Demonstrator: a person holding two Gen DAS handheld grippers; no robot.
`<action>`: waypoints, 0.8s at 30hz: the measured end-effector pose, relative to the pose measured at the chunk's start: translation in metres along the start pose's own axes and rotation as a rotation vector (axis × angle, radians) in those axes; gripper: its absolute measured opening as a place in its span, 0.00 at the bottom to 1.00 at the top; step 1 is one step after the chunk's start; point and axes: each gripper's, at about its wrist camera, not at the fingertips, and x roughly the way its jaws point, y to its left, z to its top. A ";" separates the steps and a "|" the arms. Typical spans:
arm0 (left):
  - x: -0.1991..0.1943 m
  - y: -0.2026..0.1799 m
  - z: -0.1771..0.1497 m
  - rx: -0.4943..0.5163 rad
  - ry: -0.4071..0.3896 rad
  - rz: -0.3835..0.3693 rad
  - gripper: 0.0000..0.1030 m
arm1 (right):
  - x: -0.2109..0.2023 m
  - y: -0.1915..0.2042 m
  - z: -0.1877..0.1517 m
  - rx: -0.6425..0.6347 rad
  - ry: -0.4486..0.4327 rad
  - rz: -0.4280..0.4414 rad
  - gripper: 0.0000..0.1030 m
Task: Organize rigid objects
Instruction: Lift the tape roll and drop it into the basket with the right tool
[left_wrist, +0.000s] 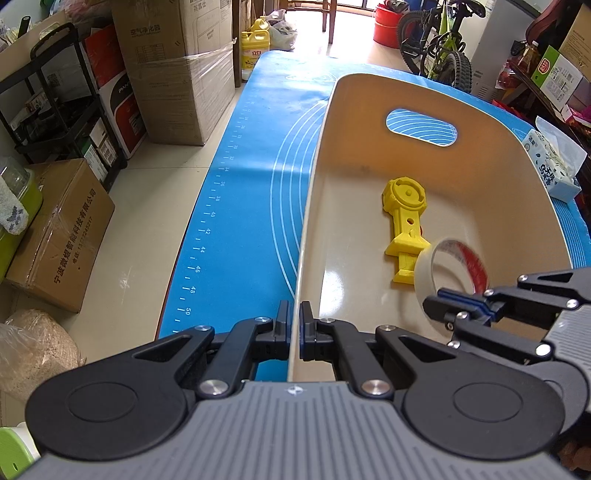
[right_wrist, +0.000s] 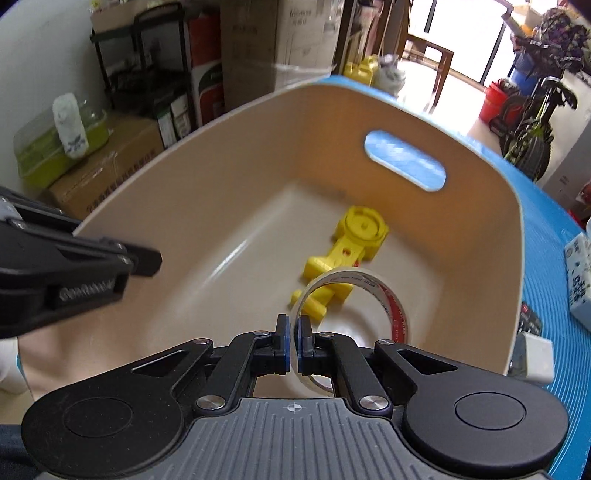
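Note:
A cream plastic bin with a handle slot stands on the blue mat. My left gripper is shut on the bin's left wall. A yellow plastic tool lies on the bin floor; it also shows in the right wrist view. My right gripper is shut on the rim of a tape roll and holds it over the bin's inside, just in front of the yellow tool. In the left wrist view the tape roll hangs at my right gripper.
A tissue pack lies on the mat right of the bin, and a white block sits by the bin's right side. Cardboard boxes, a black shelf, yellow bottles and a bicycle stand around the table.

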 end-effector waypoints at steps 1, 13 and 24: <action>0.000 0.000 0.000 0.001 0.000 0.001 0.05 | -0.001 -0.001 0.000 0.006 0.001 0.002 0.14; 0.001 -0.001 0.001 -0.001 0.000 -0.004 0.05 | -0.039 -0.020 -0.009 0.112 -0.103 0.006 0.49; 0.000 0.001 0.001 -0.010 -0.002 -0.009 0.05 | -0.097 -0.065 -0.048 0.277 -0.227 -0.101 0.52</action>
